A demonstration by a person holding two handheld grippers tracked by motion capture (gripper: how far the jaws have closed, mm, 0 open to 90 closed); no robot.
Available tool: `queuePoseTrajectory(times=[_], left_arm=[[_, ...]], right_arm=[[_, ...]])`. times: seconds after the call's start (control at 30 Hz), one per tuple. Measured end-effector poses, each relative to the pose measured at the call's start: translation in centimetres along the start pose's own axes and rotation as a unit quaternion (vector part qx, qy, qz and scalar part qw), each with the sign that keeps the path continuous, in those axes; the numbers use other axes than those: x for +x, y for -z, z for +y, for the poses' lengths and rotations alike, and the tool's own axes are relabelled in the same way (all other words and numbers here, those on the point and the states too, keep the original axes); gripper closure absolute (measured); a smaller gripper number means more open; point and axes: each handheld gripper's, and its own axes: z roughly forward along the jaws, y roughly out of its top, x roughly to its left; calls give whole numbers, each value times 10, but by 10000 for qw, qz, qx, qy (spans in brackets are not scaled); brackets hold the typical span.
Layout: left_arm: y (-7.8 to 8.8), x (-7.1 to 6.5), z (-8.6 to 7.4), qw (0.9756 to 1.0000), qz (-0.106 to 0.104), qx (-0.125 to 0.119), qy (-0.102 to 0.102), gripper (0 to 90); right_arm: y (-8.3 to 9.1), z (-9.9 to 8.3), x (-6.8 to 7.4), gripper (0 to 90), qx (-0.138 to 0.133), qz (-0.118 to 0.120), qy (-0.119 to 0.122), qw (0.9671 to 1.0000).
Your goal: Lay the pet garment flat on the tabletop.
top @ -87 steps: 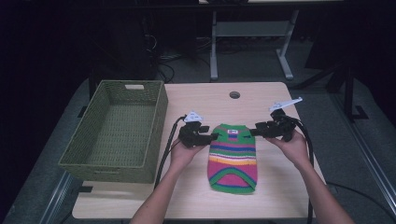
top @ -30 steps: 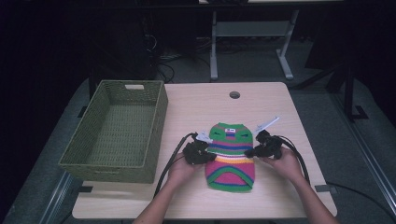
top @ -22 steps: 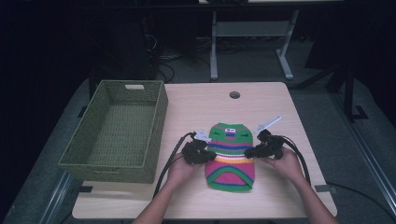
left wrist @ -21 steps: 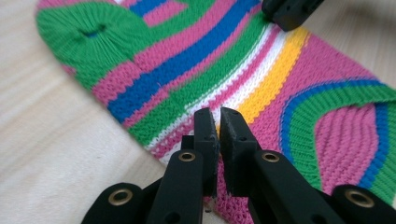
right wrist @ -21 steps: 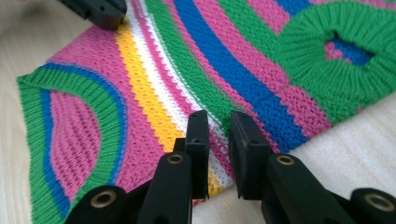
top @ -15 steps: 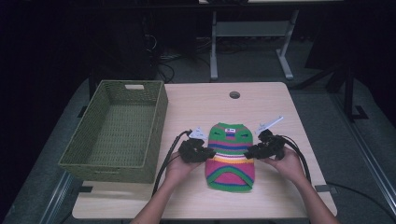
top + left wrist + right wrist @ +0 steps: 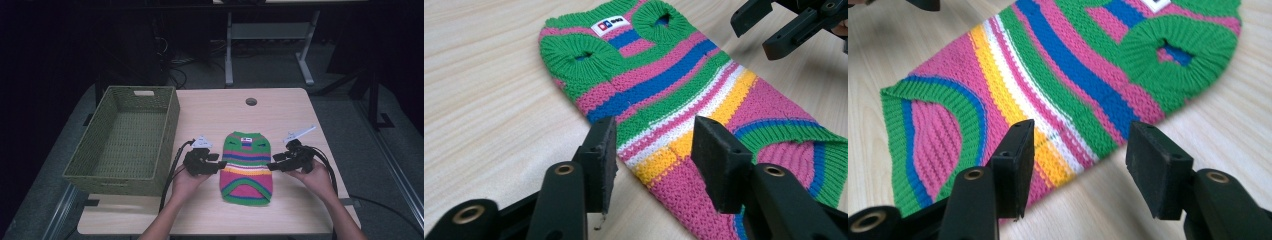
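I see the striped sweater [image 7: 247, 167] lying flat on the table [image 7: 280, 107], just right of the green basket [image 7: 127, 140] and clear of it. My left gripper [image 7: 220, 164] sits at the sweater's left edge, jaws wide apart, straddling the yellow and white stripes (nothing pinched between them yet). My right gripper [image 7: 270, 166] sits at the opposite edge, jaws equally spread over the hem there, holding nothing. Both point inward, facing each other across the knit.

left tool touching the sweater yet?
Cannot tell. In the left gripper view the open left tool straddles the sweater's edge, but neither contact nor gap shows plainly.
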Motion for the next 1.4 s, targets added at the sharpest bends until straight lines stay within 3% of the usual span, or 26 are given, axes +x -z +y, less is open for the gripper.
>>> queuePoseTrajectory(times=[0.43,0.57,0.63,0.9,1.3,1.4], left_arm=[[12,-7,-6,9999,100,31,-68,338],[18,-9,-8,9999,95,-20,-77,323],[21,-10,-10,9997,141,4,-202,318],[28,-13,-18,9997,198,0,-172,299],[40,-16,-31,9995,224,25,-222,269],[42,-18,-33,9994,244,32,-243,269]], right_arm=[[18,-20,0,373,-108,-32,-59,9999],[24,-28,1,363,-168,-40,-130,9998],[26,-32,1,363,-208,-31,-128,9997],[33,-47,2,341,-276,-74,-147,9995],[42,-68,1,331,-398,-98,-372,9985],[44,-71,2,331,-456,-111,-325,9984]])
